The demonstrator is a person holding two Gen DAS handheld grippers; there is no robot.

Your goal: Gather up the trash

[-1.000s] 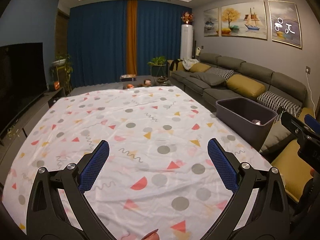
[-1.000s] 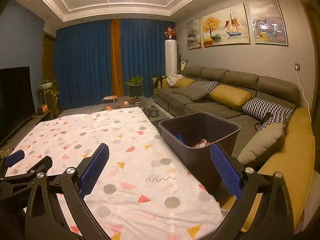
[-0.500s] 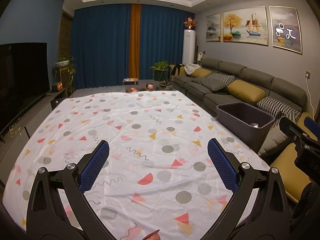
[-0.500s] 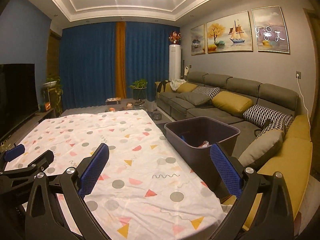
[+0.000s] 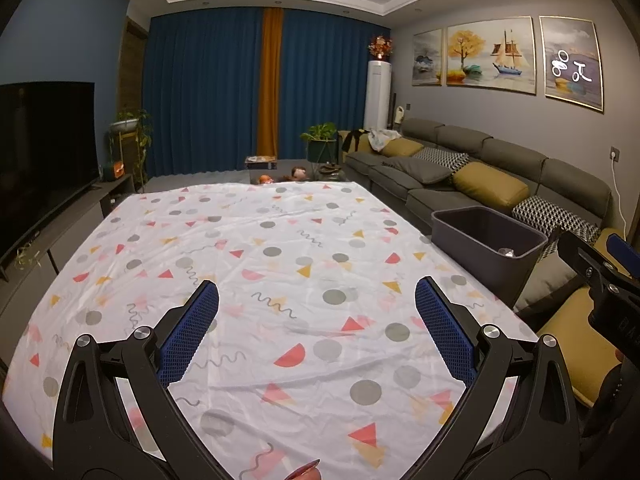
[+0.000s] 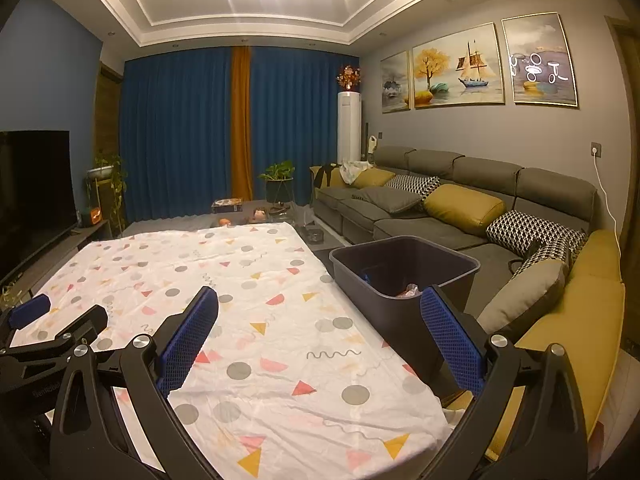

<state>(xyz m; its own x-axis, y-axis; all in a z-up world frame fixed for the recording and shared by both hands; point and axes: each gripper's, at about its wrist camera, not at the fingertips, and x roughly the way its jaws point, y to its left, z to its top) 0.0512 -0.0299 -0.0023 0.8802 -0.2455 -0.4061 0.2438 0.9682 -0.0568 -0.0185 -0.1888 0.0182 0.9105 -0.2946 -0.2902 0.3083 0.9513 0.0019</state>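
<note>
Risk overall: we judge the main danger now is calling the job finished, or hunting for trash where none shows, since the patterned cloth hides small scraps well.
Left gripper [image 5: 316,316]: jaws wide apart, nothing between them, hovering over the near middle of the worktop [image 5: 280,264].
Right gripper [image 6: 320,320]: jaws wide apart and empty too, held over the near right part of the worktop, with its right finger [image 6: 452,336] in front of the bin's near wall.
Bin [image 6: 404,276]: dark grey, open-topped, standing just off the worktop's right edge, between it and the sofa [image 6: 460,216].
Trash [image 6: 408,290]: what we can see lies inside the bin, a pale crumpled piece and something blue near the left wall; we cannot tell what they are.
Cloth: white with grey dots, red and yellow triangles and squiggles; we see no loose object on it, yet a flat wrapper could pass for a printed shape, so we may miss one.
Collision: the two grippers sit close side by side at the near edge, and a careless swing could knock one into the other or into the bin rim.
Snagging: the cloth is wrinkled and loose, so a low sweep with open jaws could catch a fold and drag it.
Clutter beyond the far edge [image 5: 280,176]: small items there are too distant to identify; reaching for them could mean taking things that are not trash.
</note>
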